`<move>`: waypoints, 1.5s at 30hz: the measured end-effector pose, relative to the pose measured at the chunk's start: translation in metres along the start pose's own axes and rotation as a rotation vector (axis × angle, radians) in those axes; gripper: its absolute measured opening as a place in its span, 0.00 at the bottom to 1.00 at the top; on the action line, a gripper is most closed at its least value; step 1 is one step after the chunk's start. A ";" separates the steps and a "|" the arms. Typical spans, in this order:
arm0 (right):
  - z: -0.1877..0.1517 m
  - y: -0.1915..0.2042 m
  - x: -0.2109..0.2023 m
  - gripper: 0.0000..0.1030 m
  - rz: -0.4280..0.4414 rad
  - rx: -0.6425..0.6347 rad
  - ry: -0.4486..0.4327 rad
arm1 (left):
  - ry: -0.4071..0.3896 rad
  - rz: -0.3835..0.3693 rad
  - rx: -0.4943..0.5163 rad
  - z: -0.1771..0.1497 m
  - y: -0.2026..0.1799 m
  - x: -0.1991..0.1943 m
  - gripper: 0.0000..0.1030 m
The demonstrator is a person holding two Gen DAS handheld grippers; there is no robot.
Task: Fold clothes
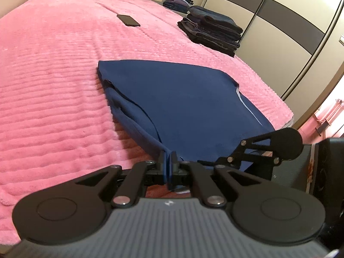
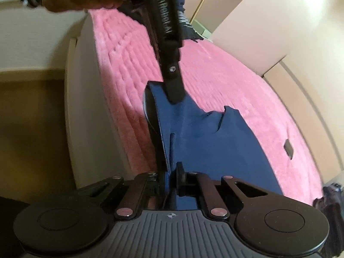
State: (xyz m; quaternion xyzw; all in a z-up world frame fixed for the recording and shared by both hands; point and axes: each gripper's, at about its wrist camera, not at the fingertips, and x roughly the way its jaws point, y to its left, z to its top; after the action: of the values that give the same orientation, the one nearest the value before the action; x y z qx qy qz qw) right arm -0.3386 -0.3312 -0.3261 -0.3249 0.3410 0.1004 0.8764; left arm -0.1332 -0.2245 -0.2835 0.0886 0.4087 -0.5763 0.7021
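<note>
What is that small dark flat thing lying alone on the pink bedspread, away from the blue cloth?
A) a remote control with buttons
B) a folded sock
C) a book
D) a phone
D: the phone is a thin black glossy slab with rounded corners, lying flat on the pink bedspread beyond the blue garment; no buttons or pages show.

The bed (image 1: 53, 68) is covered in a pink plush cloth, fuzzy and ribbed in soft rows, and on it lies a navy garment (image 1: 182, 99) of smooth, matt knit cloth. Both the left gripper (image 1: 168, 163) and right gripper (image 2: 171, 176) look like matt black plastic with small shiny metal rivets and a grooved grey body. Near the far edge a phone (image 1: 128, 20) shows a glossy dark face, and the wardrobe doors (image 1: 268, 6) look smooth with a slight sheen.
</note>
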 end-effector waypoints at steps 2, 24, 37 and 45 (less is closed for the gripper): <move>0.000 -0.004 -0.002 0.04 0.007 0.032 -0.012 | -0.005 -0.007 -0.014 0.002 0.003 -0.001 0.00; -0.013 -0.052 -0.020 0.04 0.102 0.351 -0.099 | -0.051 0.083 -0.171 0.049 0.069 0.024 0.39; -0.026 -0.051 -0.016 0.04 0.131 0.342 -0.125 | 0.051 -0.010 -0.374 0.108 0.131 0.128 0.25; -0.030 -0.053 -0.028 0.04 0.117 0.394 -0.169 | 0.036 -0.004 -0.349 0.118 0.110 0.121 0.02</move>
State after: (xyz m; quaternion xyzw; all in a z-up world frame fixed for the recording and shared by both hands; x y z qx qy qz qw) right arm -0.3542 -0.3899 -0.2976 -0.1176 0.2976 0.1094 0.9411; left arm 0.0200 -0.3488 -0.3267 -0.0253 0.5151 -0.4965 0.6983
